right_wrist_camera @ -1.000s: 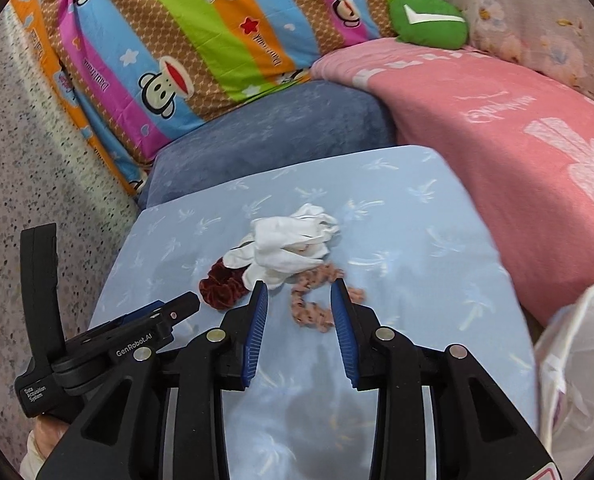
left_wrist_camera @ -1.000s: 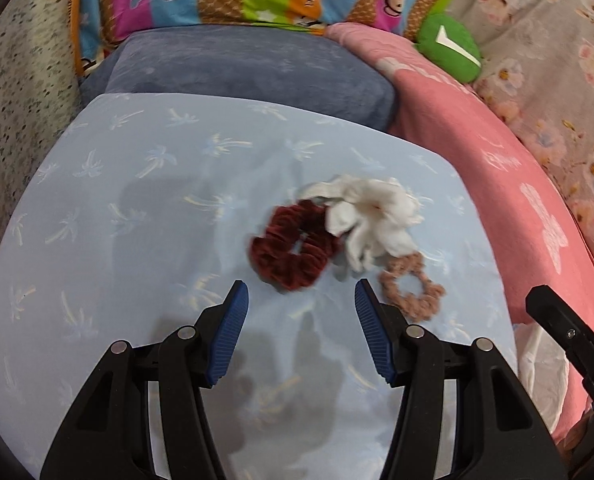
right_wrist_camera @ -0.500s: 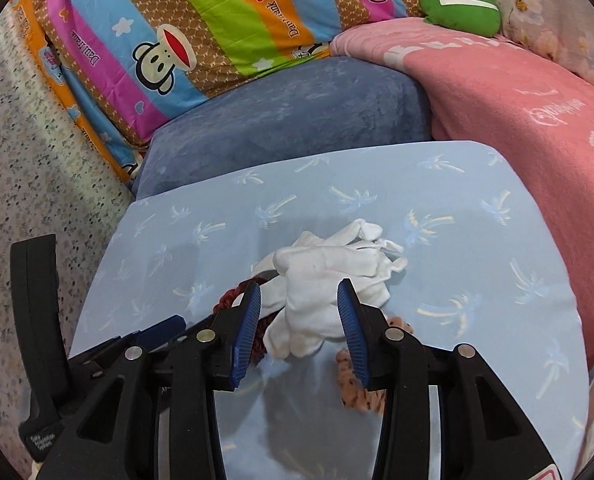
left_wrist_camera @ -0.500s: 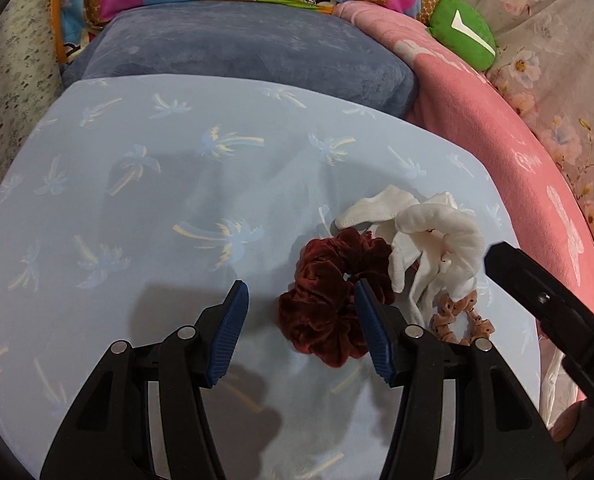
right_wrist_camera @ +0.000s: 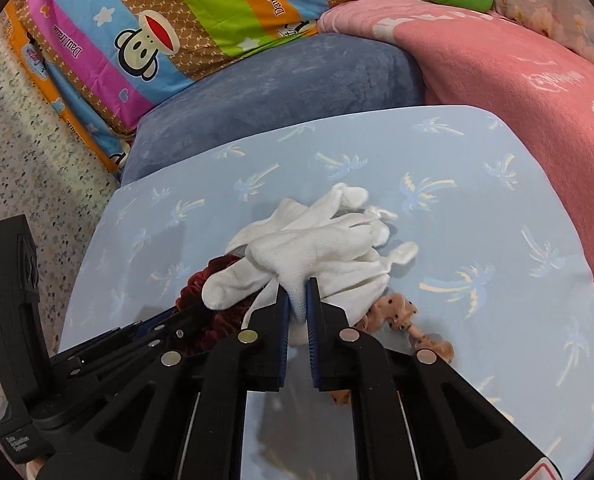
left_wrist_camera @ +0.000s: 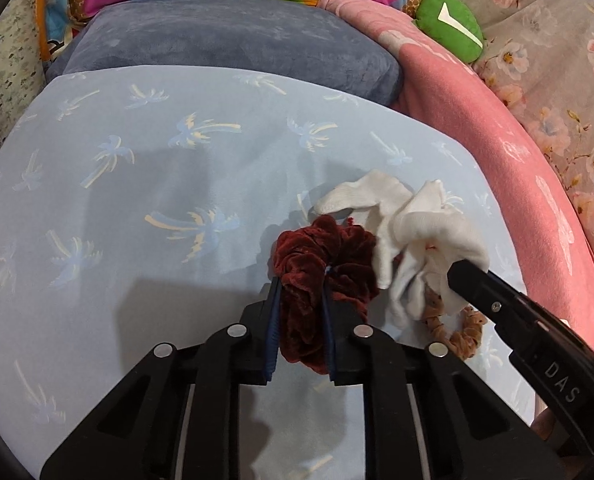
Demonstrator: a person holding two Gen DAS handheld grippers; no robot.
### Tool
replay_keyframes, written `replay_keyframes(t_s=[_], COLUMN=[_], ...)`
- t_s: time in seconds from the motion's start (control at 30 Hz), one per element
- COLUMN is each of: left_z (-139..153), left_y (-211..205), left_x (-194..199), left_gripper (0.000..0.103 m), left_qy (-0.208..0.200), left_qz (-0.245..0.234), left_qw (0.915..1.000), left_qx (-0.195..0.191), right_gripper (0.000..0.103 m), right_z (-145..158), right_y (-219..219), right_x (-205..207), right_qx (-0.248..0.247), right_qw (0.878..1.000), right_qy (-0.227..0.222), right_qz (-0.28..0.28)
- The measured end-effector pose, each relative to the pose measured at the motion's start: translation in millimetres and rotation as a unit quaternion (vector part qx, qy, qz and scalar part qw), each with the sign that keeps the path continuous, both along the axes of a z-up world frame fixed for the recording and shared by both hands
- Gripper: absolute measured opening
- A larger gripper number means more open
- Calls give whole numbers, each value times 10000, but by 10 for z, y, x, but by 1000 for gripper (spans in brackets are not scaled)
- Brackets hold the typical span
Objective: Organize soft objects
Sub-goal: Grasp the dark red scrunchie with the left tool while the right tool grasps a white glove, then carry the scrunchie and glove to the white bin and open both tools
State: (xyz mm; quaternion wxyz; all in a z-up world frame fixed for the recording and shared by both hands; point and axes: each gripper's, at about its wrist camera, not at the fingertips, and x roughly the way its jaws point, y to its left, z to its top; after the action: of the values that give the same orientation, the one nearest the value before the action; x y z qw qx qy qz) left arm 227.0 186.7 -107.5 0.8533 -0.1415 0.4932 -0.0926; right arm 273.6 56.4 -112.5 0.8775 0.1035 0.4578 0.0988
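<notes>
Because all three things are limp, light cloth, each will sag and drag its neighbours unless taken by a bunched fold. The left gripper (left_wrist_camera: 300,312) has its jaws closing on the dark red scrunchie (left_wrist_camera: 321,276), pads pressing its near loop; the right gripper (right_wrist_camera: 297,304) is clenched on the white gloves (right_wrist_camera: 321,248). A tan scrunchie (right_wrist_camera: 397,316) lies under them at 4 o'clock. All rest on the pale blue palm-print cloth (left_wrist_camera: 137,220), with pillows at 12 o'clock.
</notes>
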Motion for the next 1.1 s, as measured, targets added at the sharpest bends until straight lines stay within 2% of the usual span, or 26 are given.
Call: replay_keyframes(t_s=[0.53,0.83,1.1], left_z=[791,1161,1298], left_y=[-326,-814,-1340], left_x=[-533,-869,-1091], left_gripper=[17,17,17], left_qy=[-791,-1239,-1425], left_qz=[-150,-591,-1109], left_qw=[9967,9905,9836], left_qx=[-92,-67,-11], right_gripper=[7,7,7], right_z=[870,1289,1477], right_y=[-417,-860,-1391], right_x=[-867,-1379,-1843], right_qx=[341,408,383], right_qw=[9960,9904,9843], right_qy=[-778,-1203,-1460], right_qz=[-276,-550,-913])
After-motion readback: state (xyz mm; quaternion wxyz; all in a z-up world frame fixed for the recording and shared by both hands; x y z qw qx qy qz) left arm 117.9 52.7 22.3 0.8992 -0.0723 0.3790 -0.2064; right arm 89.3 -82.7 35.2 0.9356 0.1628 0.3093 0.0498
